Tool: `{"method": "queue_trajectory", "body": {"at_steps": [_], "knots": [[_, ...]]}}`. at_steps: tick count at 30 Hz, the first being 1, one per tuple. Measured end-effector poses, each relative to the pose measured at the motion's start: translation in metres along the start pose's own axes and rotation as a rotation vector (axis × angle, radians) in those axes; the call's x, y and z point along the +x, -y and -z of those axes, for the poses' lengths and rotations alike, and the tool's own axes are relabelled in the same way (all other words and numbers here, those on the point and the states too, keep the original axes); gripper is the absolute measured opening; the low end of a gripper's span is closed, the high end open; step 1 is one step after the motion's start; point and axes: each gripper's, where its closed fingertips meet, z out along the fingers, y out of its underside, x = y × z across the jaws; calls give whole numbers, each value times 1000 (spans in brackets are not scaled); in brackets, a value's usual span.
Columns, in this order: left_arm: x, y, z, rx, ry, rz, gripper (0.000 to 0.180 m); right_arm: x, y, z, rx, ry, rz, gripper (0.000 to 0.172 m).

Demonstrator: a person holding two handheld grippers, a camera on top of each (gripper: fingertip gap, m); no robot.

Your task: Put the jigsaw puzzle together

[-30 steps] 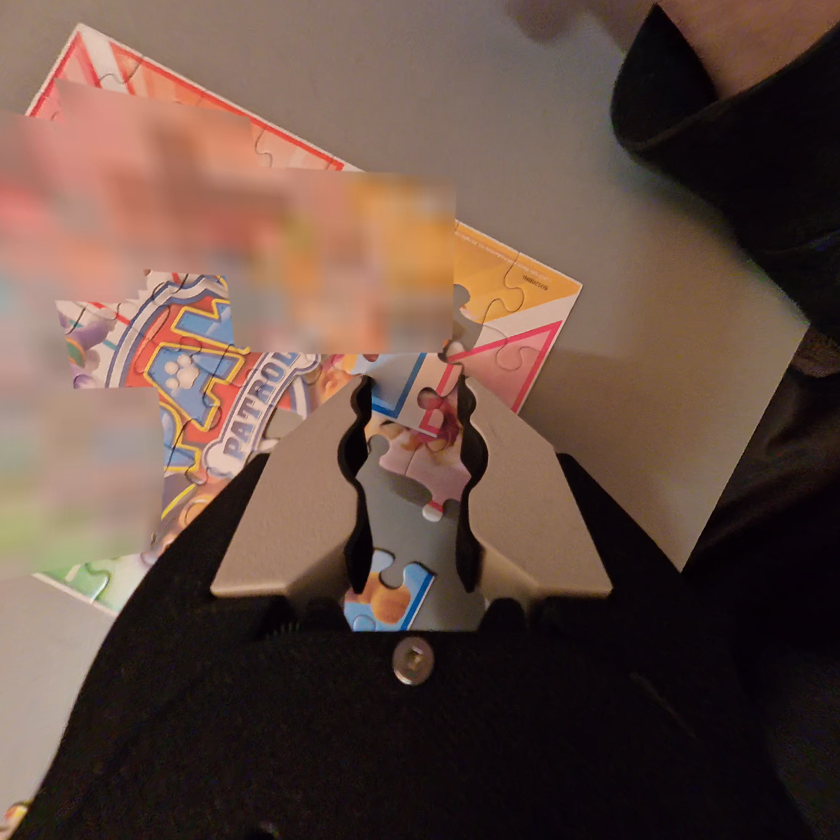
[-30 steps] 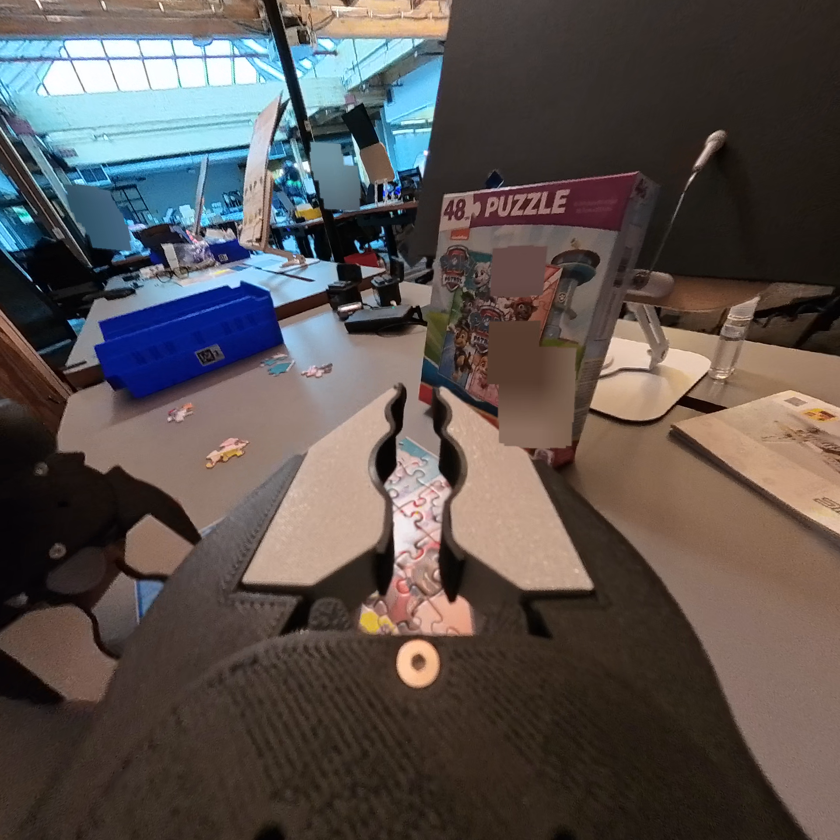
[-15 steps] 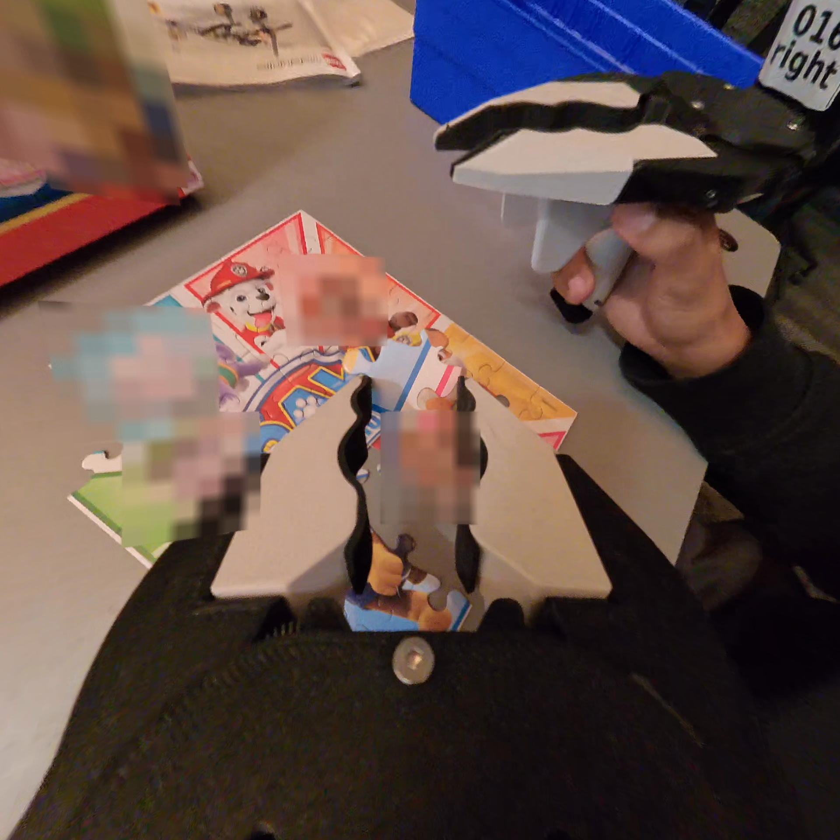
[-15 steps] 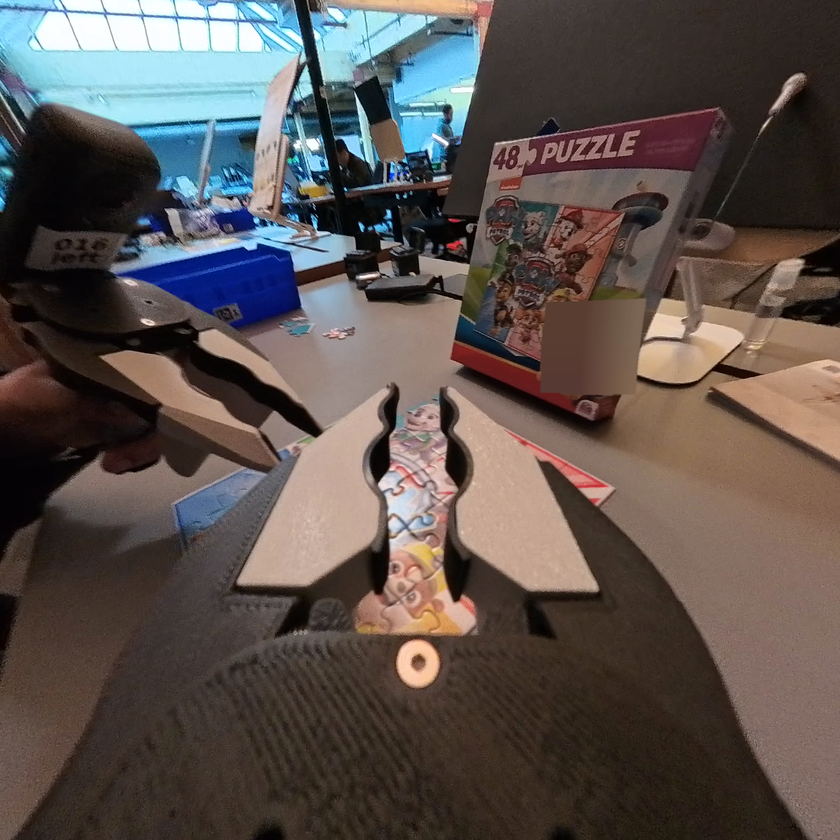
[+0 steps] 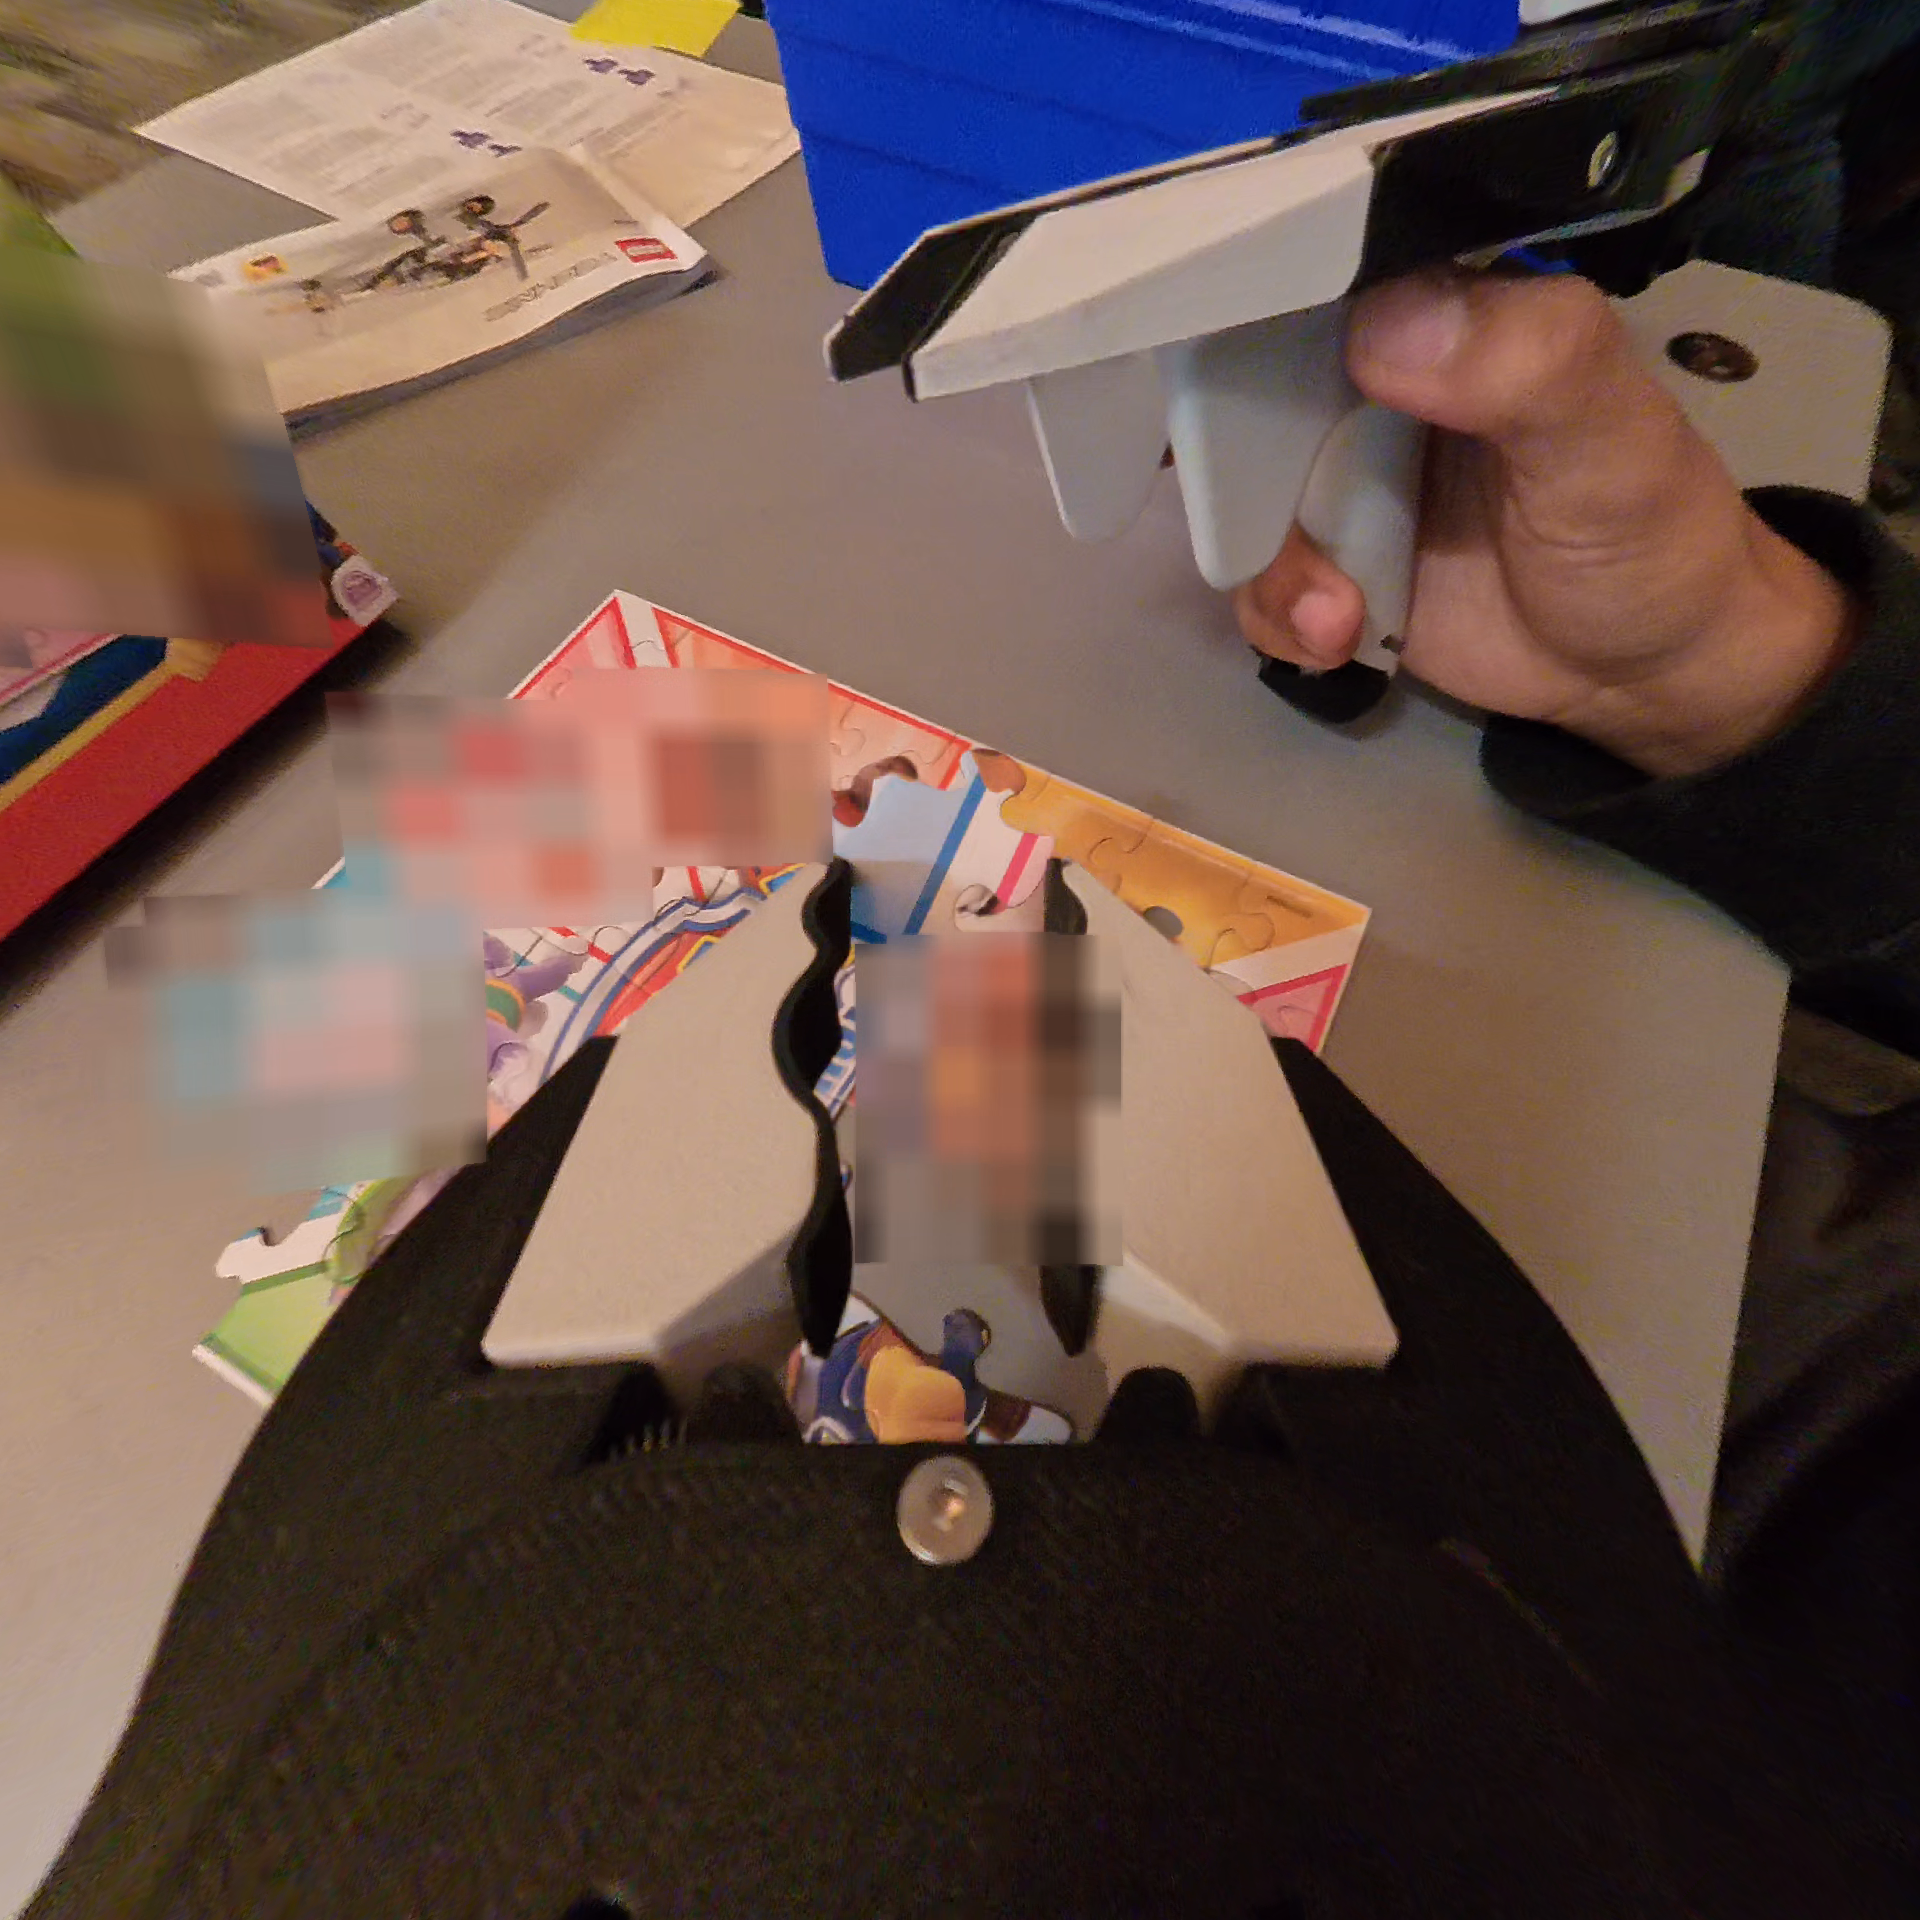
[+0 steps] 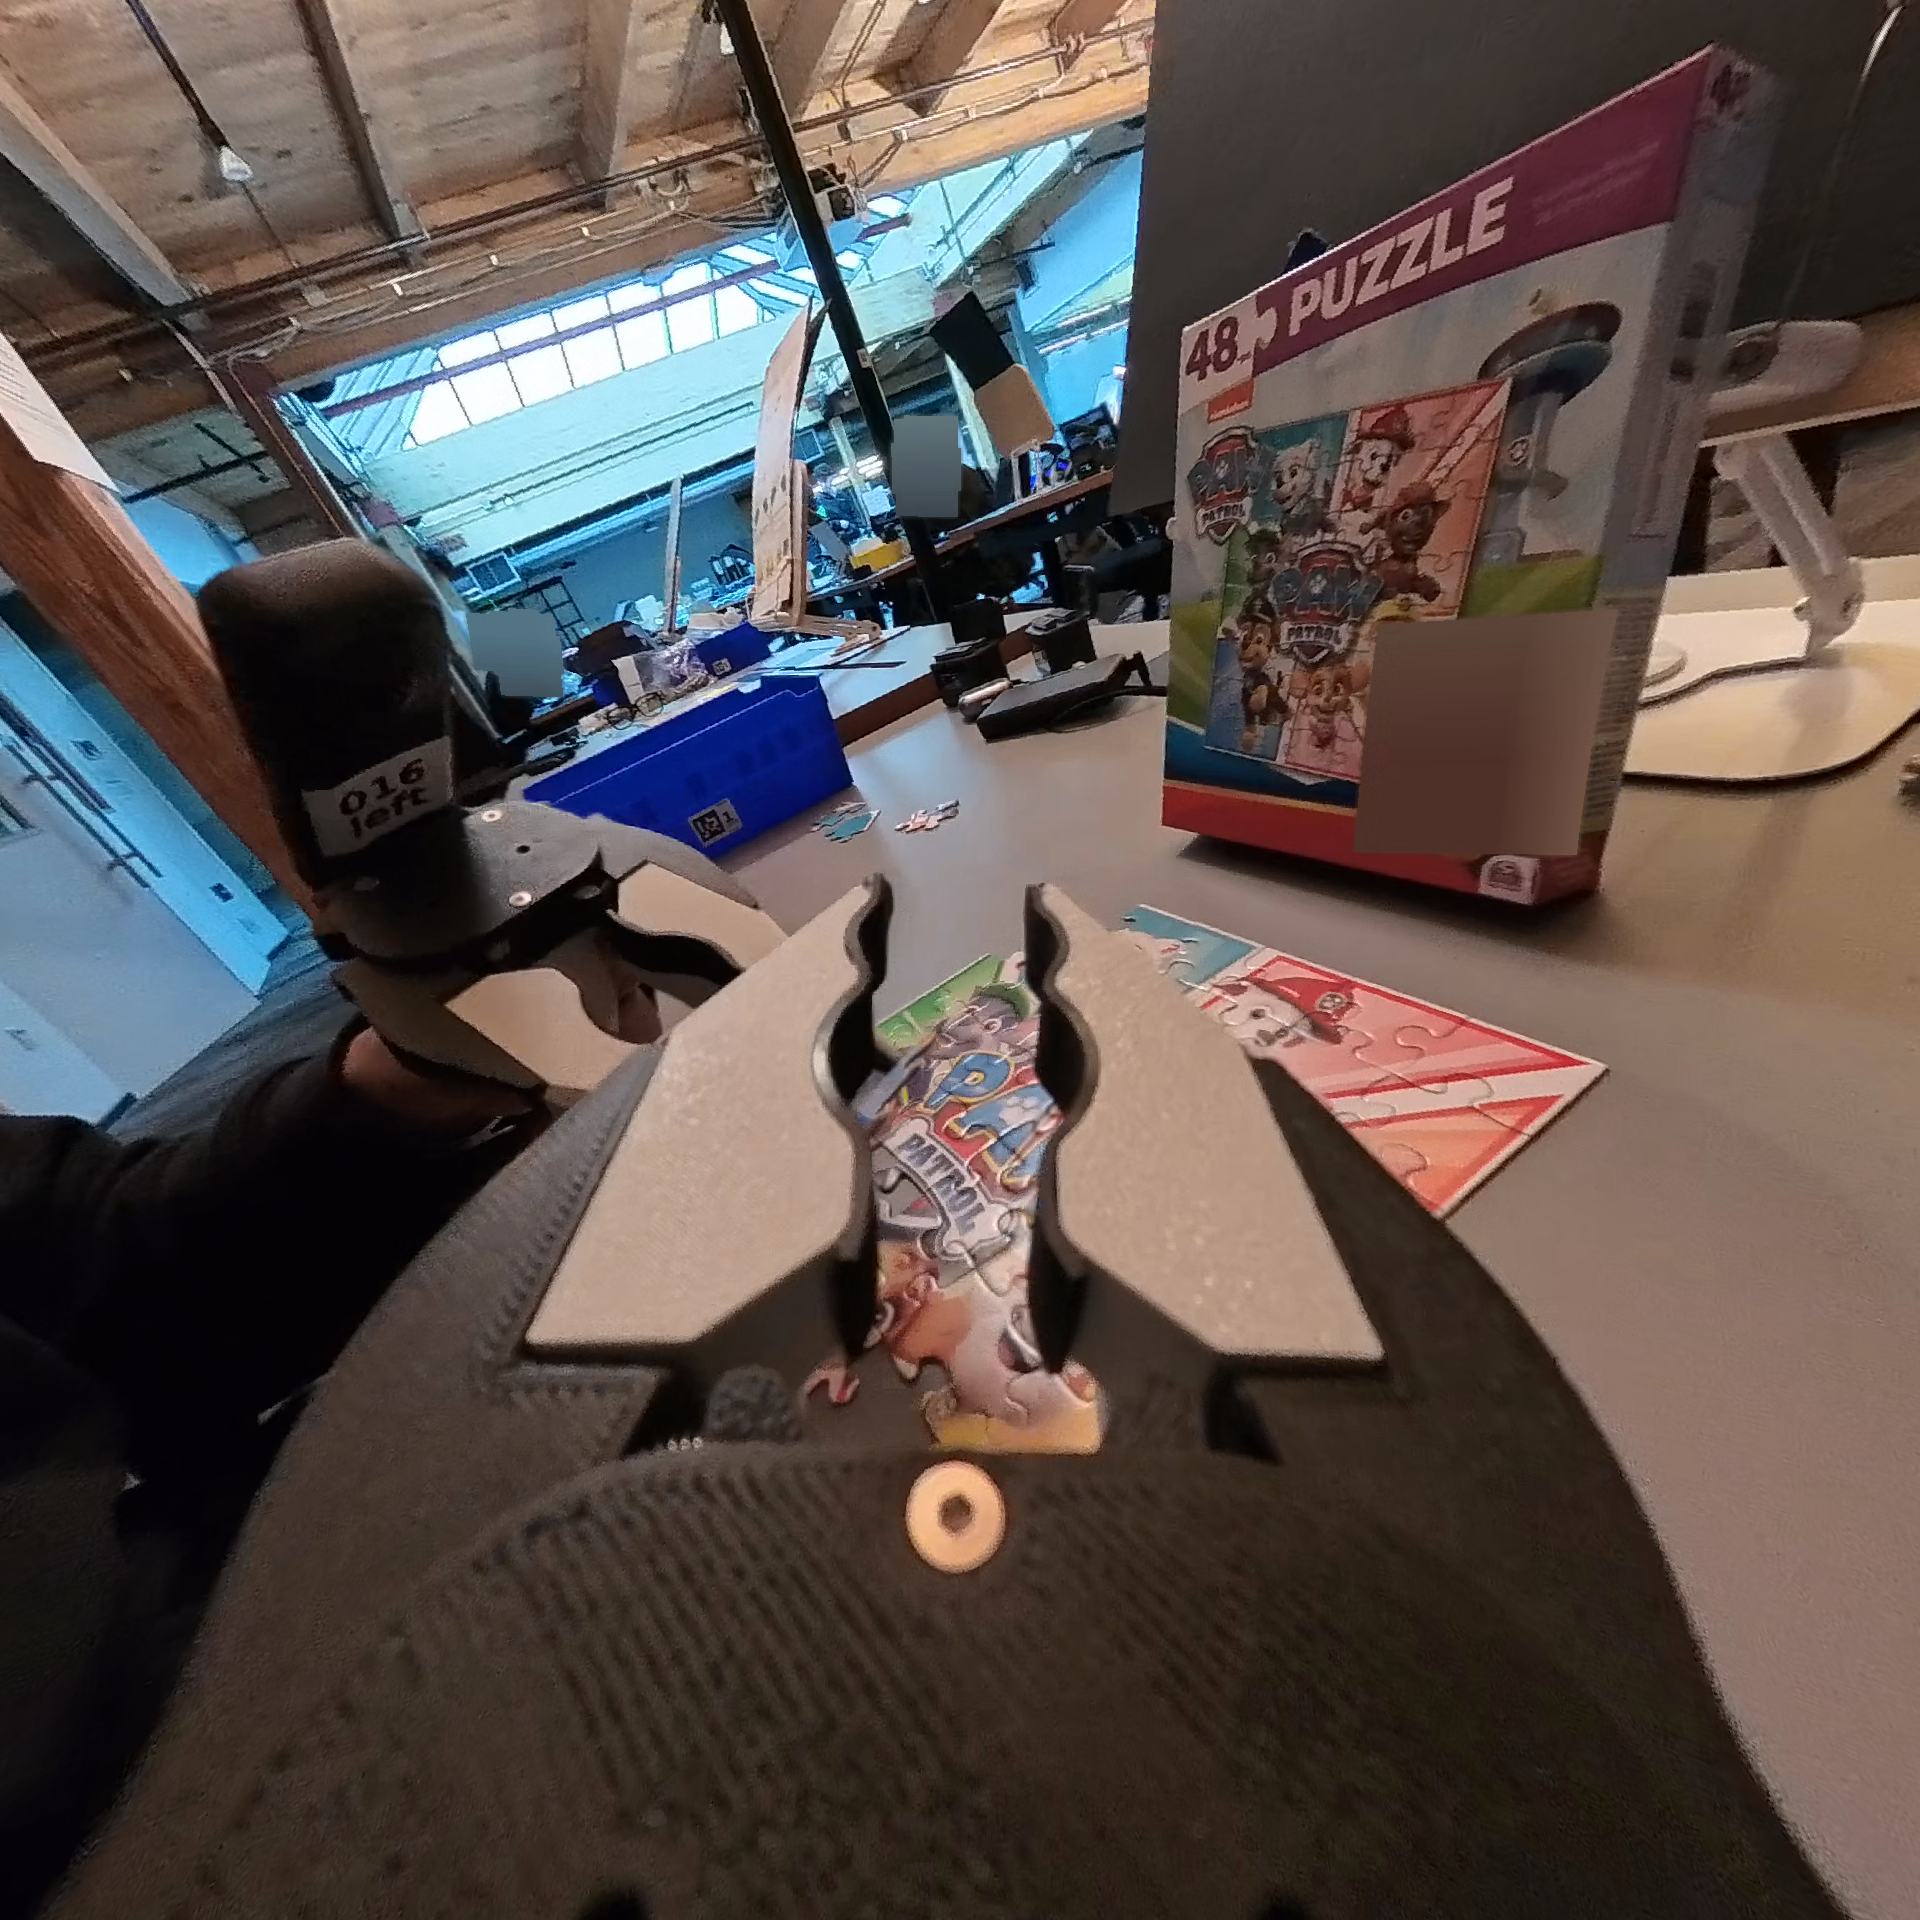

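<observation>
Hovering above the nearly assembled puzzle (image 5: 1195,883), the left gripper (image 5: 945,894) has its jaws released with nothing between them; part of the gap is masked by a blur patch, but the picture of the puzzle shows through at the tips and at the base; the puzzle lies flat on the grey desk (image 5: 831,468), near its front edge.

Compared with a second ago, the left wrist view has drawn back and tilted up from a steep, close look at the puzzle; it now takes in the right gripper (image 5: 862,343) held aloft in a hand (image 5: 1558,540), a blue bin (image 5: 1039,104) behind it, and an open booklet (image 5: 447,239) farther along the desk.

The right gripper (image 6: 956,904) is likewise released and empty; its jaws stand apart above the puzzle (image 6: 1403,1060), touching nothing; the left gripper (image 6: 675,935) has risen into its view at the left, just beside it.

Beyond the puzzle stands the upright puzzle box (image 6: 1455,468); a few loose pieces (image 6: 894,821) lie well apart from it, close to the blue bin (image 6: 707,769).
</observation>
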Motion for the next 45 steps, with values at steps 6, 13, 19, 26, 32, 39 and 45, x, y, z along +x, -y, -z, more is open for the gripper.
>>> {"method": "queue_trajectory", "body": {"at_steps": [6,13,19,26,32,39,45], "knots": [[1,0,5,28,-17,-34,37,-6,-11,-6,-57,53,-34,25],[3,7,11,66,5,-121,37,-20,-24,-12,-130,158,-96,25],[3,7,13,72,20,-176,37,-31,-32,-13,-170,260,-195,24],[11,9,15,92,-10,-217,36,-38,-53,-19,-286,293,-219,21],[10,9,16,96,-10,-213,36,-40,-58,-19,-315,306,-246,6],[4,17,23,149,-24,-126,39,-39,-48,-16,-264,327,-303,0],[0,19,23,186,-160,176,41,-35,-26,-12,-136,333,-320,0]]}}
